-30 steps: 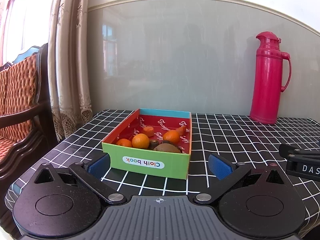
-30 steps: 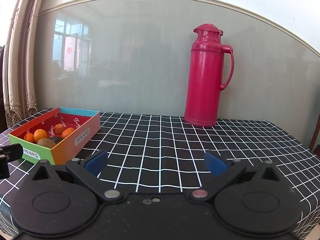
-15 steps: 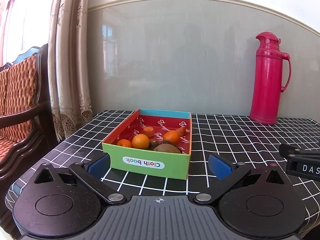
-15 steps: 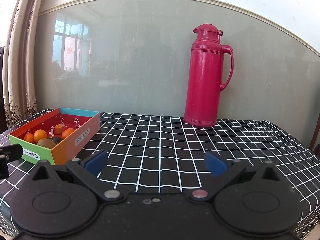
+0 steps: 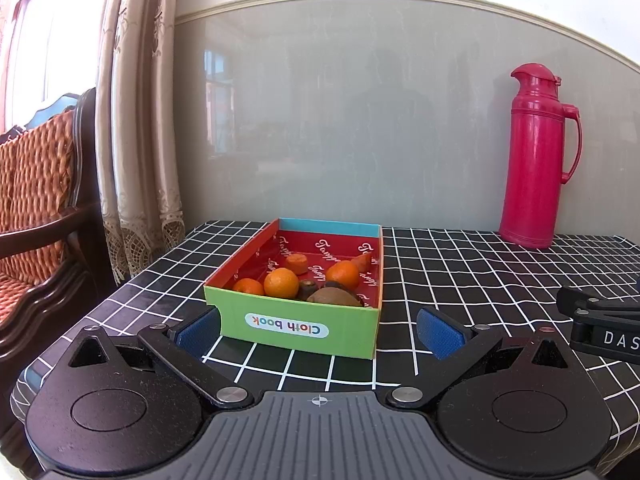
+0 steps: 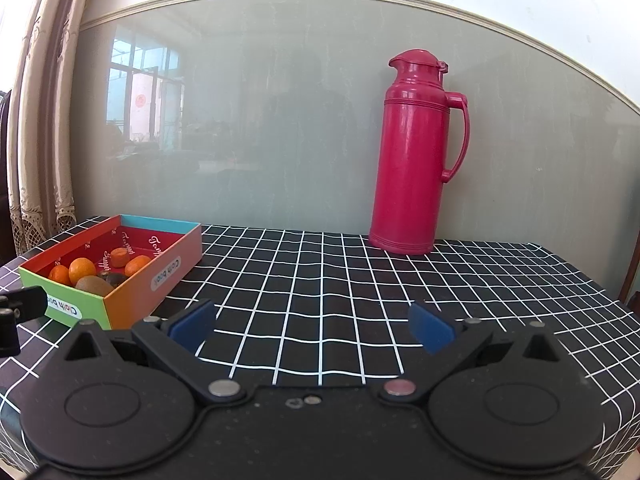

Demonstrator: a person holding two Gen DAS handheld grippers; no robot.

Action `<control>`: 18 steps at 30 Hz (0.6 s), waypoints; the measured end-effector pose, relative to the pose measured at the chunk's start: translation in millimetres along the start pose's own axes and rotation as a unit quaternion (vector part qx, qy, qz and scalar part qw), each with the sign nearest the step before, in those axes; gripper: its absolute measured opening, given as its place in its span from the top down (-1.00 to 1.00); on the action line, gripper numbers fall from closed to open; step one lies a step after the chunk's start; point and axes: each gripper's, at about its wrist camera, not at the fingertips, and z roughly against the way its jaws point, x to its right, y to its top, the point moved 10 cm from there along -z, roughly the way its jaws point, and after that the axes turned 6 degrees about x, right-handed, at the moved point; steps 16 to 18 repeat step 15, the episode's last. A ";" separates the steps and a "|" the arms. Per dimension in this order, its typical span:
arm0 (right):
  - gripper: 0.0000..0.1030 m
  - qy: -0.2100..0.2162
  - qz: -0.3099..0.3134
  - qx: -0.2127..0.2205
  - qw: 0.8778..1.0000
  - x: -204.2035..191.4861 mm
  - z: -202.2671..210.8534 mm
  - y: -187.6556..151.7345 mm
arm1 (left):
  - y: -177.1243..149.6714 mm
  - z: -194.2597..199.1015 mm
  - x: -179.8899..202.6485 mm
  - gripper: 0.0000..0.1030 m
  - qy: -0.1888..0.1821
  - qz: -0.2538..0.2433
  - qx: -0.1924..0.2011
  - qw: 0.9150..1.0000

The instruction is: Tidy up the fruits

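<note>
Left wrist view | fruits point(image 5: 298, 284) all inside box point(image 5: 296, 324) near counter's point(image 5: 460, 272) left edge | left gripper point(image 5: 320, 326) fingers apart, empty | right gripper point(image 6: 312, 326) fingers apart, empty | none loose; likely nearly done

A box point(image 5: 294, 326) sits on the table point(image 5: 460, 276), toward its left side, with fruits point(image 5: 281, 283) inside, mostly at its near end. A flask point(image 5: 536, 156) stands upright at the table's back right, against the wall, well apart from the box. A chair point(image 5: 36, 208) and a curtain point(image 5: 136, 128) lie left of the table.
</note>
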 end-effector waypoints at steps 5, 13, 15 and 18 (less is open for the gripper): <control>-1.00 0.004 0.007 0.002 1.000 -2.4 1.1 0.3 | -0.2 0.5 -0.5 -1.00 0.000 0.000 0.000 1.000; -1.00 0.003 0.000 0.000 1.000 0.5 0.5 -0.2 | 5.2 6.7 -2.3 -1.00 -0.008 0.018 0.029 0.999; -1.00 0.003 0.000 0.000 1.000 0.4 0.5 -0.2 | 4.6 5.0 -1.6 -1.00 -0.013 0.021 0.024 0.999; -1.00 0.003 0.000 0.000 1.000 0.4 0.5 -0.2 | 4.6 5.0 -1.6 -1.00 -0.013 0.021 0.024 0.999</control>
